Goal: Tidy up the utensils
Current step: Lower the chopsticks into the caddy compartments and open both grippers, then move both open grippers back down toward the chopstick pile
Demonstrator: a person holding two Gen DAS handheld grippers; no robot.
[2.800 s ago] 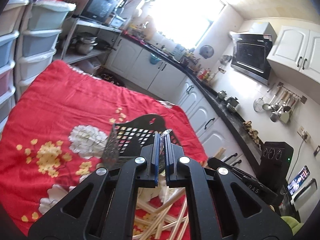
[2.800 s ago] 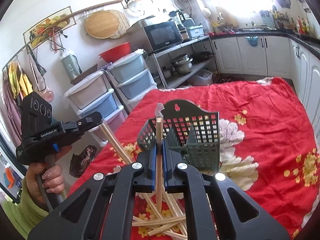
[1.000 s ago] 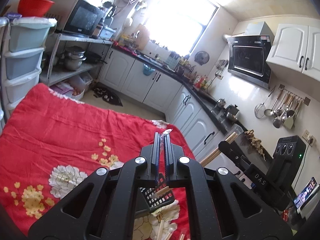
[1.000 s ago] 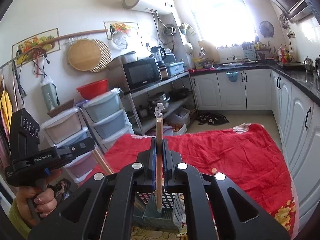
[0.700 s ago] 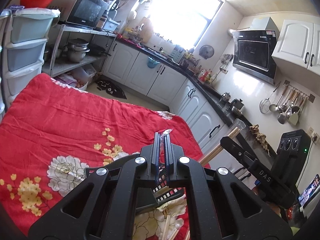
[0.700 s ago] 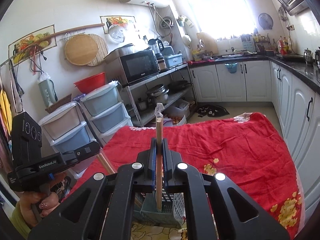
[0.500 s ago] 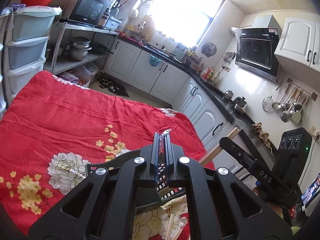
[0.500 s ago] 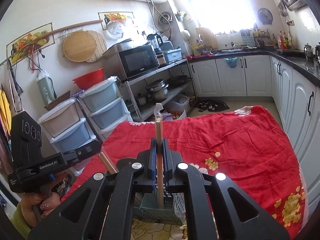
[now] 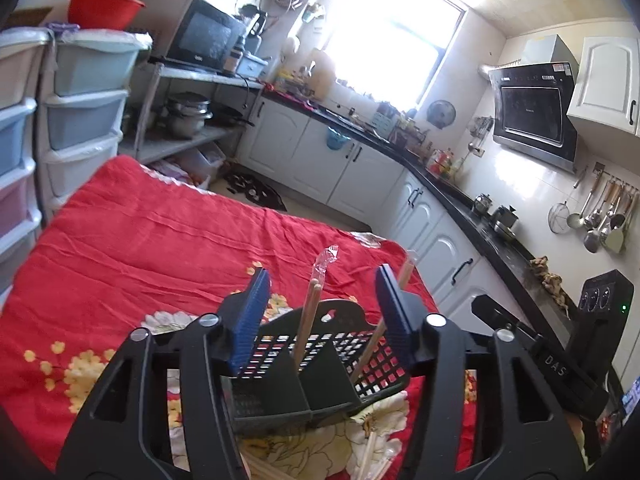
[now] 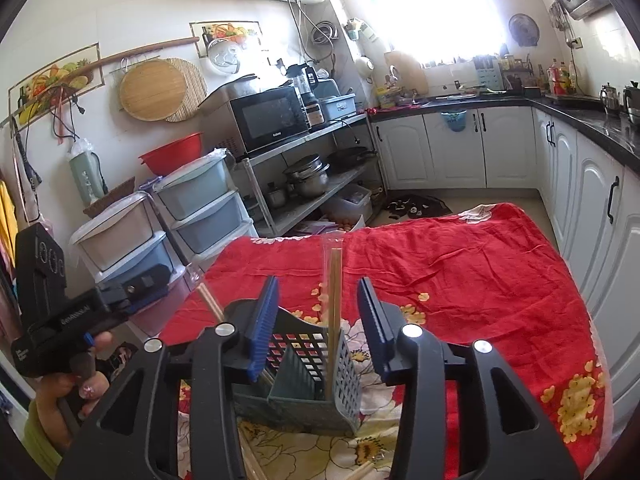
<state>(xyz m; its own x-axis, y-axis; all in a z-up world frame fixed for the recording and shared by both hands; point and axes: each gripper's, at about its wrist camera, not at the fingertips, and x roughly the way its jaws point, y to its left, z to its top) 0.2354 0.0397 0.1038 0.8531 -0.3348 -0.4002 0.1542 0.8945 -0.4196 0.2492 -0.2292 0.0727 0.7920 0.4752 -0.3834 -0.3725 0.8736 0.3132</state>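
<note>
Left wrist view: our left gripper (image 9: 320,312) has just been opening; jaws now stand wide, pads clear of the wrapped chopsticks (image 9: 310,312) that stand between them, centre frame. Long axis near upright, tip leaning toward upper right, foot down in the black caddy (image 9: 320,384) at lower centre. A second pair (image 9: 376,332) leans by the right pad, in the caddy's right compartment. More chopsticks lie on the red cloth (image 9: 160,240) at frame bottom.

Right wrist view: right gripper (image 10: 318,320) also just been opening, jaws fairly wide, nothing pinched. Its chopsticks (image 10: 333,312) stand upright between the pads, slightly right of centre, foot in the caddy (image 10: 308,392). Left gripper at frame left, approx same nearness to caddy. We judge next grab is the loose ones below the jaws.
</note>
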